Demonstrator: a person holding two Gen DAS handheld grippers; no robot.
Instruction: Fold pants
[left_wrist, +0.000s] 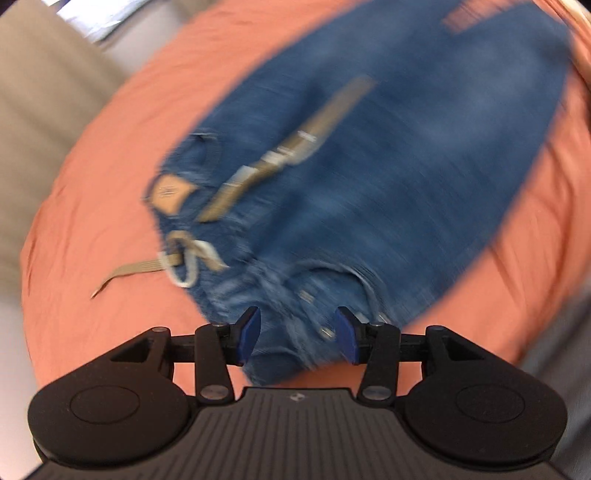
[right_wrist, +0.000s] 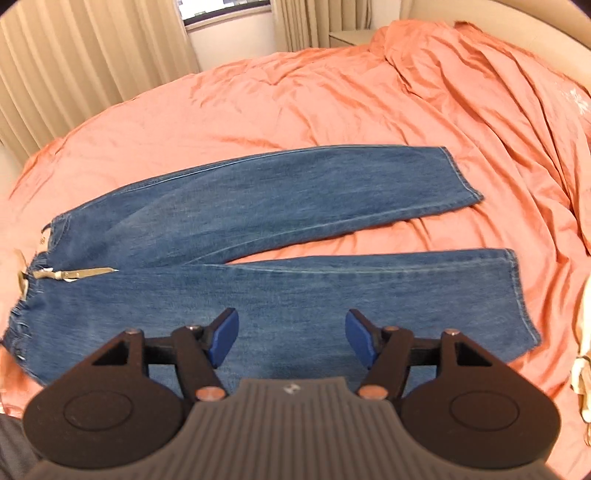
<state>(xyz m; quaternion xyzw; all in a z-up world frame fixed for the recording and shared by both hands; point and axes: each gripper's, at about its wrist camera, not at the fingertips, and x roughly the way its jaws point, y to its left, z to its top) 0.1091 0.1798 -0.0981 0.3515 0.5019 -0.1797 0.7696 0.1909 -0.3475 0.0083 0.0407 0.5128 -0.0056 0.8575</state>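
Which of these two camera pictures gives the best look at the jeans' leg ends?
The right wrist view: it is sharp and shows both legs of the jeans spread apart on the orange bedcover, hems included. The left wrist view is blurred and close to the waistband, with its belt; only one far end shows.

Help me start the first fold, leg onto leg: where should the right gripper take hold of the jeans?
Probably the hem of the near leg, approached from above at its outer corner. The jeans lie flat on the orange bedding with legs splayed, so that free edge lifts easily. The right gripper hangs open above that leg.
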